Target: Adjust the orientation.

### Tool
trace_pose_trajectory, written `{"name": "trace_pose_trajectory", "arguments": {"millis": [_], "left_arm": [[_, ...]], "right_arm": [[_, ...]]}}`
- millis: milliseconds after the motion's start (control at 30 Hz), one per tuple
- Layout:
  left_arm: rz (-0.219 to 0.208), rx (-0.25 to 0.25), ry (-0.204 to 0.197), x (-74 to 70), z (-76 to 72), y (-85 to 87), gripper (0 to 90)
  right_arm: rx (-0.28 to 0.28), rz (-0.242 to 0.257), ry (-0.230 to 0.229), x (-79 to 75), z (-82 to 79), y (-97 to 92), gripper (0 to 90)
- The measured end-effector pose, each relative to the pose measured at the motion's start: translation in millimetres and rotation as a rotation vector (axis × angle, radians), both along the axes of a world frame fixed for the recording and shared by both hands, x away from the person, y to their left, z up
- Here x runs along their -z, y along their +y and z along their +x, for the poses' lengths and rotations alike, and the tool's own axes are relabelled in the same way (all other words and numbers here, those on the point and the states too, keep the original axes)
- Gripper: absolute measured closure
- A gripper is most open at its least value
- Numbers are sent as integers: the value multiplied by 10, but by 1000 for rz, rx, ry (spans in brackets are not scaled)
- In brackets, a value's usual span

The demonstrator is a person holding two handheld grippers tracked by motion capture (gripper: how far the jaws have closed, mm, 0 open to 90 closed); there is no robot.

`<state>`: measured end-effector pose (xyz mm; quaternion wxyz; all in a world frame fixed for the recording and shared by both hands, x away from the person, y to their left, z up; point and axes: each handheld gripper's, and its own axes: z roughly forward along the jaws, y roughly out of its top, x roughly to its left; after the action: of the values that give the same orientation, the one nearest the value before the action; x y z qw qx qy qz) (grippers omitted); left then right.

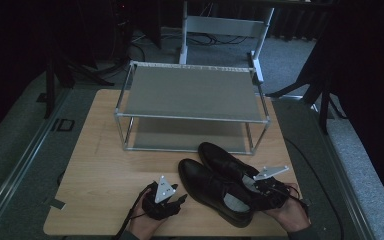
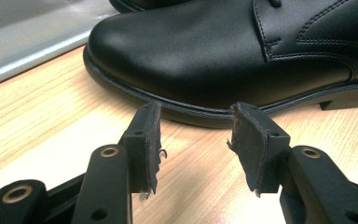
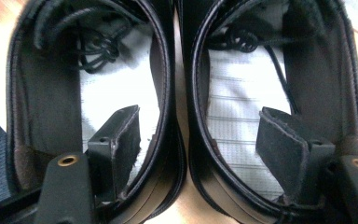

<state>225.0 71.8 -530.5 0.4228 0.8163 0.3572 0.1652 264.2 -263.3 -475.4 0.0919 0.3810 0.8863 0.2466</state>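
Two black leather lace-up shoes lie side by side on the wooden table point(image 1: 105, 165), toes toward the far left. The nearer shoe point(image 1: 212, 192) is beside my left gripper point(image 1: 177, 200), which stands open at its side. In the left gripper view its jaws point(image 2: 196, 128) stand apart, almost at the shoe's point(image 2: 205, 51) sole edge. My right gripper point(image 1: 260, 192) is at the heels of both shoes. It point(image 3: 200, 135) is open, one finger point(image 3: 121, 135) inside the left-hand shoe point(image 3: 51, 93) and the other inside the right-hand shoe point(image 3: 242, 107), straddling their touching inner walls.
A metal two-tier shoe rack point(image 1: 190, 92) stands at the table's far side, just beyond the farther shoe point(image 1: 225, 160); both shelves are bare. Its lower shelf edge point(image 2: 23, 28) shows behind the toe. Bare wood lies to the left. A white stand point(image 1: 220, 25) rises behind the table.
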Motion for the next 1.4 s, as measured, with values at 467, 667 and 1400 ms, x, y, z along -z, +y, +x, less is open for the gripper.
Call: {"name": "trace_pose_trajectory", "arguments": {"millis": [467, 667, 1400], "left_arm": [[13, -2, -13, 0, -33, -6, 526], [9, 1, -12, 11, -39, -29, 526], [0, -51, -24, 2, -63, 141, 521]], "right_arm": [[-6, -129, 120, 30, 71, 141, 592], [-18, -84, 169, 40, 100, 111, 754], [52, 22, 119, 53, 74, 51, 802]]}}
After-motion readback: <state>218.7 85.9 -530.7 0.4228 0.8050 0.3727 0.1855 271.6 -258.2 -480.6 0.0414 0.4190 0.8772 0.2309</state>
